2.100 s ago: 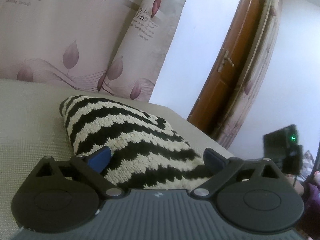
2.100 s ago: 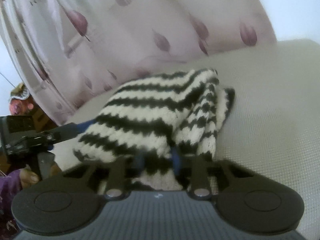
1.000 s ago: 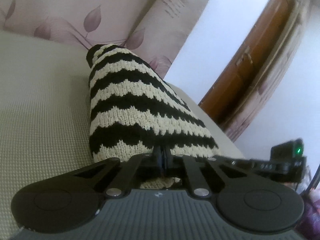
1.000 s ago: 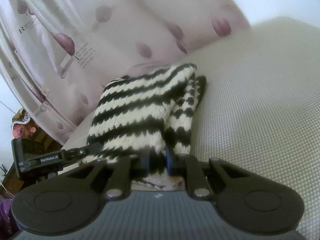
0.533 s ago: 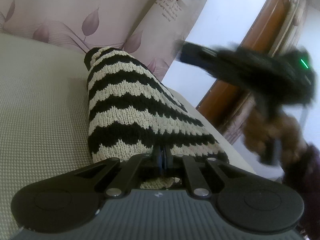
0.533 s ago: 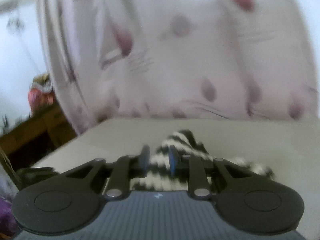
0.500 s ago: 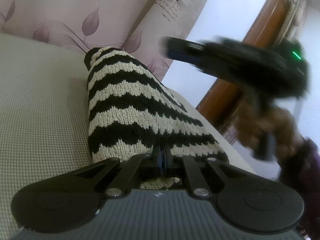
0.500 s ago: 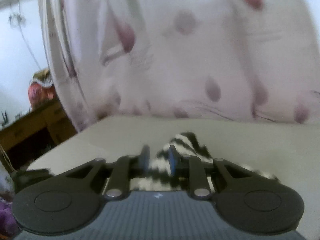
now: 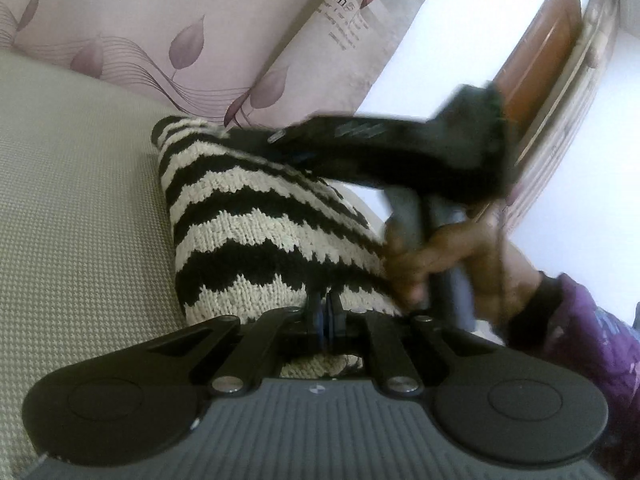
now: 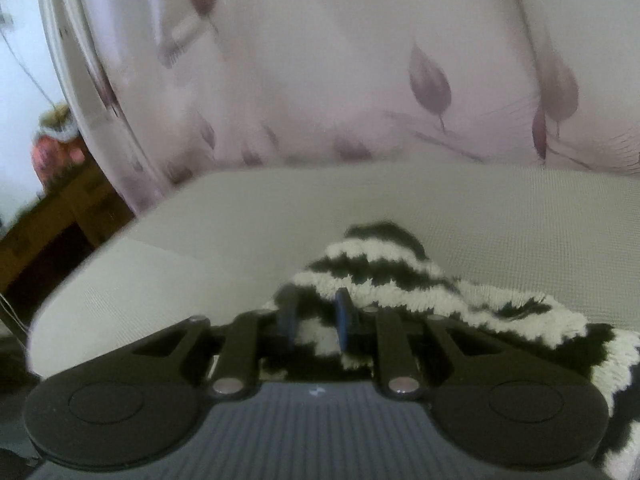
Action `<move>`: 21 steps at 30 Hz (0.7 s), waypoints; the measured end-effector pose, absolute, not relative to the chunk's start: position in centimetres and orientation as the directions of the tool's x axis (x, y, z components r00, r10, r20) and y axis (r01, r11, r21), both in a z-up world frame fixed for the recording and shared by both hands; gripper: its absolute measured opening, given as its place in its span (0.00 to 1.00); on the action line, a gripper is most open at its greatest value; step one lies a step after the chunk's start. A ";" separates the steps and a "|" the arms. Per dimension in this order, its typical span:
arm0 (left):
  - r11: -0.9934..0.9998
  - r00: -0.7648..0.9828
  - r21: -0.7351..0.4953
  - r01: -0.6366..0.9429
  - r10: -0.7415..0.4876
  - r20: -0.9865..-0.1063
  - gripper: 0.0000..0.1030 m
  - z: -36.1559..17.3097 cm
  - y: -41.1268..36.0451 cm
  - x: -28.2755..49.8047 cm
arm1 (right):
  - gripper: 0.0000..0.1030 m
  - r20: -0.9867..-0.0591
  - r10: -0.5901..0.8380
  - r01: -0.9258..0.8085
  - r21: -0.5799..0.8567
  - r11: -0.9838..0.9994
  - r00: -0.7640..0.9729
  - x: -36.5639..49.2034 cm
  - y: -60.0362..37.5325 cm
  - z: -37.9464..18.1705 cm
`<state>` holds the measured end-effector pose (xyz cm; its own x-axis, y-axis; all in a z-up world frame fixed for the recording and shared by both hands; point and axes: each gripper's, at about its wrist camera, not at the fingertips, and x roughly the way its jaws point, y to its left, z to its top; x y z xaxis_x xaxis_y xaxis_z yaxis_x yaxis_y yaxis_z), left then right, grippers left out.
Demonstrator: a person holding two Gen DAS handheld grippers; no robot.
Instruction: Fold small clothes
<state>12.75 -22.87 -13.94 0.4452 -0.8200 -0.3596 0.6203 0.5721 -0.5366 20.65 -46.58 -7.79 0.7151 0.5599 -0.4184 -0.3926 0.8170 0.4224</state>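
Note:
A small black-and-cream zigzag knitted garment (image 9: 248,232) lies in a folded heap on the beige woven surface (image 9: 80,208). My left gripper (image 9: 323,314) is shut on the garment's near edge. In the left wrist view my right gripper (image 9: 384,148) reaches over the garment's far end, blurred, held by a hand. In the right wrist view the garment (image 10: 384,272) lies under and ahead of my right gripper (image 10: 316,312), whose blue pads stand slightly apart around a fold of knit.
A pale pink curtain with purple leaf prints (image 9: 200,40) hangs behind the surface. A brown wooden door (image 9: 548,64) stands at the right. The surface's left edge (image 10: 100,256) drops off toward dark wooden furniture (image 10: 52,216).
My right gripper has swung over the garment toward its far end, carrying the knit with it. My left gripper has stayed shut on the near edge.

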 end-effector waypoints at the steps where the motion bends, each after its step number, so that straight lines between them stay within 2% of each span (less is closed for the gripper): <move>1: 0.573 0.446 -0.535 0.621 -0.820 -0.360 0.13 -13.9 -22.9 12.7 | 0.22 -0.391 0.554 -0.378 0.442 0.813 0.735 19.9 -47.5 -7.1; 4: 0.571 0.444 -0.539 0.619 -0.821 -0.359 0.13 -14.0 -22.8 12.8 | 0.24 -0.376 0.492 -0.320 0.433 0.842 0.786 18.7 -50.0 -6.3; 6: 0.569 0.443 -0.545 0.617 -0.822 -0.357 0.13 -14.0 -23.1 13.5 | 0.23 -0.446 0.437 -0.240 0.431 0.870 0.781 18.6 -51.6 -7.3; 8: 0.567 0.441 -0.546 0.617 -0.824 -0.357 0.13 -14.0 -23.0 13.5 | 0.23 -0.543 0.396 -0.213 0.369 0.905 0.741 19.0 -51.7 -9.8; 10: 0.571 0.444 -0.538 0.620 -0.821 -0.360 0.13 -13.9 -23.1 13.4 | 0.23 -0.481 0.421 -0.226 0.411 0.883 0.769 18.5 -52.4 -11.0; 13: 0.575 0.446 -0.532 0.621 -0.818 -0.363 0.13 -13.8 -23.1 13.4 | 0.24 -0.457 0.432 -0.208 0.461 0.863 0.777 18.4 -53.3 -10.4; 17: 0.576 0.448 -0.530 0.622 -0.817 -0.363 0.13 -13.9 -23.2 13.4 | 0.26 -0.384 0.367 -0.176 0.450 0.876 0.847 16.6 -54.8 -9.1; 19: 0.578 0.449 -0.527 0.623 -0.816 -0.364 0.13 -13.7 -23.3 13.3 | 0.25 -0.415 0.315 -0.127 0.421 0.898 0.853 16.9 -55.1 -9.3; 21: 0.578 0.448 -0.526 0.624 -0.816 -0.365 0.13 -13.7 -23.4 13.1 | 0.25 -0.509 0.280 -0.092 0.363 0.927 0.814 18.1 -55.0 -10.9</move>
<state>13.15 -23.37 -13.73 0.4481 -0.8159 -0.3653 0.6240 0.5781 -0.5258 18.09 -54.99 -10.88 0.8140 0.2798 -0.5090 -0.0917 0.9272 0.3630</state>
